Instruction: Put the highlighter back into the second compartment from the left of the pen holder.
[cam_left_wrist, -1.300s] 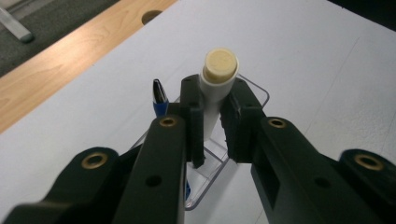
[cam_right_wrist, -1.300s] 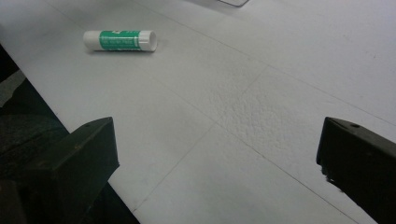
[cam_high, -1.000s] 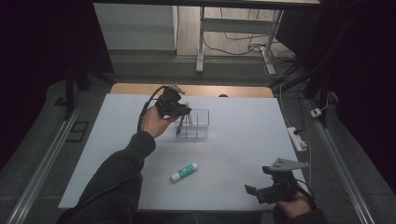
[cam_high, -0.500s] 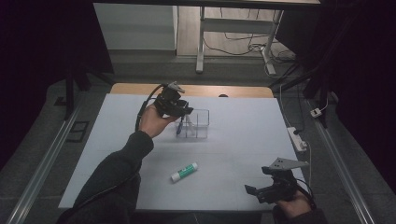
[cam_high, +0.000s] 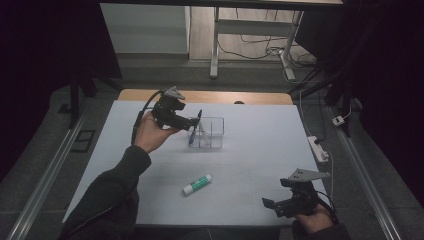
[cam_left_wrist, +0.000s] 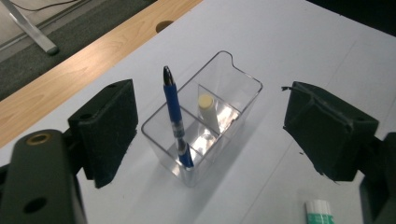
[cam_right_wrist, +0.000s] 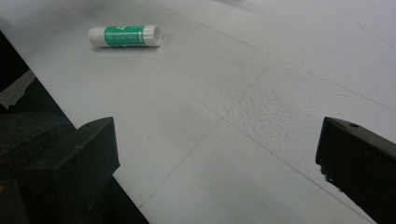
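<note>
A clear divided box (cam_high: 210, 134) (cam_left_wrist: 233, 100) stands on the white table top. A blue pen (cam_high: 194, 131) (cam_left_wrist: 176, 123) leans upright in its near compartment, and a white stick with a cream cap (cam_left_wrist: 205, 108) stands in another. My left gripper (cam_high: 193, 121) (cam_left_wrist: 219, 133) hovers just left of and above the box. Its jaws have just been opening and stand wide, pressing on nothing. A green-and-white glue stick (cam_high: 197, 184) (cam_right_wrist: 125, 36) (cam_left_wrist: 320, 212) lies on the table nearer the person. My right gripper (cam_high: 272, 205) (cam_right_wrist: 219, 172) rests low at the front right, open, with bare table between its pads.
The white mat (cam_high: 260, 165) covers most of the table, and a wooden strip (cam_high: 210, 96) with a hole runs along its far edge. A white power strip (cam_high: 320, 149) lies off the right edge. Dark floor and metal rails flank both sides.
The left gripper's jaws have opened and it has drawn back up and to the left from the box, leaving the blue pen standing inside. The right gripper has stayed put.
</note>
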